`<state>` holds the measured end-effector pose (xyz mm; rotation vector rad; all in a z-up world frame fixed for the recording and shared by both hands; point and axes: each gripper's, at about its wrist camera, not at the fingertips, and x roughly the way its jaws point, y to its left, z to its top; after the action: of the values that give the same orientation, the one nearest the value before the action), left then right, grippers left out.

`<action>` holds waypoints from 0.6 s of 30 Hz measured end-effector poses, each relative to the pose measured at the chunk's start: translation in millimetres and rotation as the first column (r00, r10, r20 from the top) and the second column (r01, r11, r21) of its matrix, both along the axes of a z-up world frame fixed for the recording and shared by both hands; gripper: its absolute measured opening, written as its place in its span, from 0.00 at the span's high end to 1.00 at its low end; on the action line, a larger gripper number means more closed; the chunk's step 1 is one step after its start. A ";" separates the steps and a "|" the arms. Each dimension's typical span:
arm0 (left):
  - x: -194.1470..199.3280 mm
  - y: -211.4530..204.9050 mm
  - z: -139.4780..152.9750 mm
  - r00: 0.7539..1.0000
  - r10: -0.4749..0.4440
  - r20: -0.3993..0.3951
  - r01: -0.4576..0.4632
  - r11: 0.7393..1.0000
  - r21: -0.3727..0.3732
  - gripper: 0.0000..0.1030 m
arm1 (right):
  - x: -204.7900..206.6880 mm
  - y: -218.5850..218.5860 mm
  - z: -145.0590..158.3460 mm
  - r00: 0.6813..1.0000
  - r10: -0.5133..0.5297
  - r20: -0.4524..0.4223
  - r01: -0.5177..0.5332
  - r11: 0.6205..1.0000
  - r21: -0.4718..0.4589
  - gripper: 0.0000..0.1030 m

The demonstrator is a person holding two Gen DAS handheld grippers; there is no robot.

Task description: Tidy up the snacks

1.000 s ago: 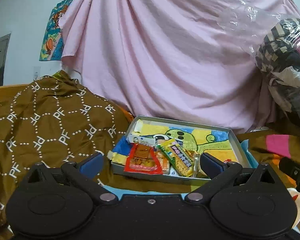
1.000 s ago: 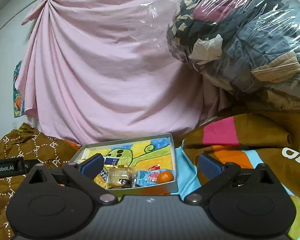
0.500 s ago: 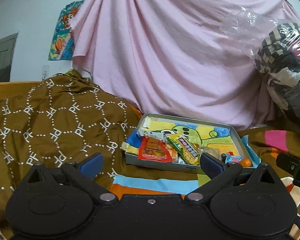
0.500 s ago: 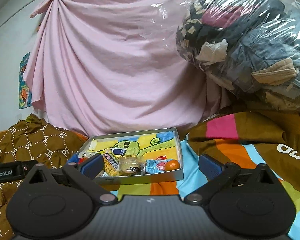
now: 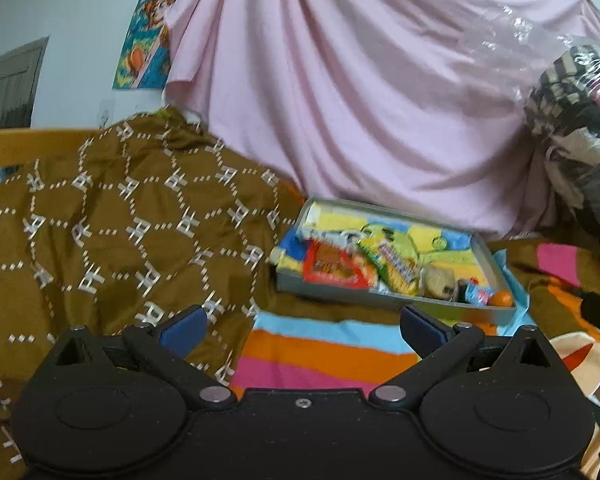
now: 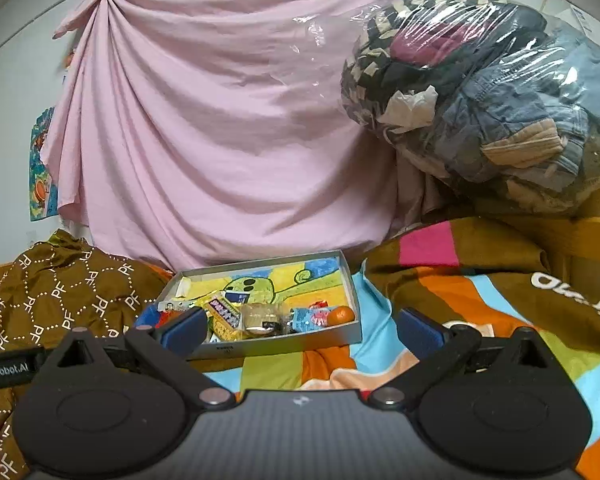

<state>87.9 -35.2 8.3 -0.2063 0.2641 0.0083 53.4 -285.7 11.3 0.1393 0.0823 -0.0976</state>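
Both claws, left claw (image 5: 302, 326) and right claw (image 6: 300, 326), hang wide apart, holding nothing. The snacks (image 6: 260, 318) sit piled in the grey tray (image 6: 276, 345) on the striped blanket (image 6: 384, 344), just ahead.

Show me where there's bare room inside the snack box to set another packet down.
The back half of the box is free: the cartoon-printed floor between the far wall and the snack row. The near edge is crowded, from the red packet across to the orange ball in the right corner.
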 end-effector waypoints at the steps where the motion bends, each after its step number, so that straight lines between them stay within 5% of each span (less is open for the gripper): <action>1: -0.7 2.3 -1.9 1.000 -0.001 -0.005 0.001 1.000 0.001 0.01 | -1.5 2.4 -1.2 1.000 -0.001 -0.004 0.001 1.000 0.001 0.00; 18: 0.9 34.2 -20.8 0.995 0.040 -0.088 -0.036 0.999 0.040 0.01 | -8.4 42.3 -21.0 0.996 0.011 -0.087 -0.012 1.000 -0.006 0.00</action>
<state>88.8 -1.0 -12.4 -0.1728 0.3478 0.0602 45.0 -243.4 -9.7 0.1282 0.1697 -0.0925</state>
